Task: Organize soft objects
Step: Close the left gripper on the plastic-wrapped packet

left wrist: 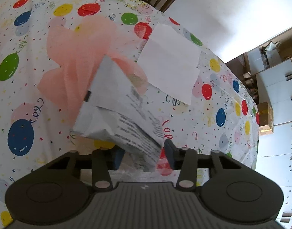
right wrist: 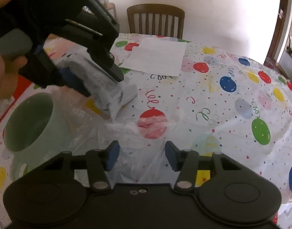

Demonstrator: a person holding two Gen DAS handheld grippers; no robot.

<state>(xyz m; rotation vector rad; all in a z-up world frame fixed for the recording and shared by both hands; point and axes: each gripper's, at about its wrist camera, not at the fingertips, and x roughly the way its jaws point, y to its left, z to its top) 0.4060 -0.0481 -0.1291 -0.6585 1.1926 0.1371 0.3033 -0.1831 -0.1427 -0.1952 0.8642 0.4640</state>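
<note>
We held a grey printed pouch (left wrist: 119, 114) above the balloon-patterned tablecloth (left wrist: 212, 99)

Our left gripper (left wrist: 144, 155) pinched the pouch; our right gripper (right wrist: 142, 157) stood wide over clear plastic wrap (right wrist: 115, 131), gripping nothing

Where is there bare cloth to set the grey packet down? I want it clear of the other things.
Free: tablecloth right of the white sheet. Crowded: near the green mug, clear plastic bag and pink tissue, where the left gripper holds the grey packet.

left wrist view close over tablecloth (left wrist: 212, 114), right wrist view lower, both sharing white paper (right wrist: 157, 56)
</note>
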